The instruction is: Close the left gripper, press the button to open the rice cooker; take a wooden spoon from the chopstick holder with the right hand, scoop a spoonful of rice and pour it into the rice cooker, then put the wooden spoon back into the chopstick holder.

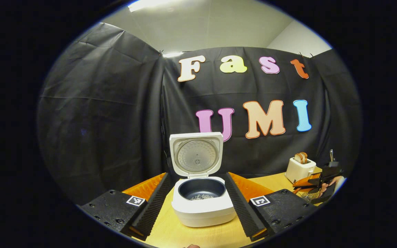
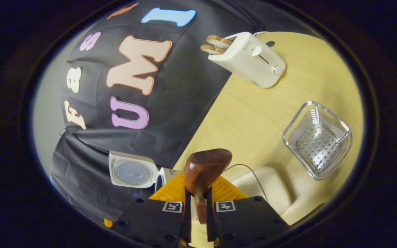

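With rice cooker (image 1: 202, 193) lid up and rice already in the pot: left gripper (image 1: 198, 206) spread wide; right gripper (image 2: 198, 210) clenched on wooden spoon (image 2: 203, 168); return to chopstick holder (image 2: 317, 139) outstanding

Right gripper (image 2: 197, 203) is clamped on the handle of the wooden spoon (image 2: 203, 170), bowl end sticking forward. Past it the rice cooker (image 2: 134, 170) sits with its lid up, a toaster (image 2: 250, 58) farther off, and a clear chopstick holder (image 2: 317, 139) on the table (image 2: 253, 113).
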A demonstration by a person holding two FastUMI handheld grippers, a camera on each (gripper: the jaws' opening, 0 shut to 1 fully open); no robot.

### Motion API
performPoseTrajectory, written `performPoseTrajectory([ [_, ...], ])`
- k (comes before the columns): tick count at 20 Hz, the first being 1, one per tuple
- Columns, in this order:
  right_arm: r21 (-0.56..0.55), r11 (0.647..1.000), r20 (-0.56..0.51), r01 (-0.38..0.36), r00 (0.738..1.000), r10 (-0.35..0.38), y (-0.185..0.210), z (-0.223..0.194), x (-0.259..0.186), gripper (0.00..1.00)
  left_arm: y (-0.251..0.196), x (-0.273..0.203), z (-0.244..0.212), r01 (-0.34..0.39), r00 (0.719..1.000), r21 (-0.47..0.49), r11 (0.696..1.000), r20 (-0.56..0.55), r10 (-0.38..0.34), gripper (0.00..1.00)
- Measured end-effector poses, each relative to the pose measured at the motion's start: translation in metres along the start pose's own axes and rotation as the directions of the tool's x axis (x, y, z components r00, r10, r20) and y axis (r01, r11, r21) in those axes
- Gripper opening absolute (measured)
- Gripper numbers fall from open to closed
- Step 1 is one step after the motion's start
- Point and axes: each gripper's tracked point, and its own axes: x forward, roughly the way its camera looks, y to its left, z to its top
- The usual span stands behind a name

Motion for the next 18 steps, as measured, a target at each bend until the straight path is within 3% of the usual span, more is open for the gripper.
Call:
performPoseTrajectory([
  [9, 0.234, 0.961, -0.065, -0.150, 0.983, 0.170, 0.070, -0.011, 0.007, 0.19, 0.015, -0.001, -0.002, -0.032, 1.000, -0.016, 0.999, 0.002, 0.032, 0.94],
  [18, 0.209, 0.952, -0.116, -0.222, 0.961, 0.250, 0.144, -0.051, 0.039, 0.22, 0.062, -0.017, -0.012, -0.097, 0.995, -0.037, 0.995, -0.013, 0.096, 0.93],
])
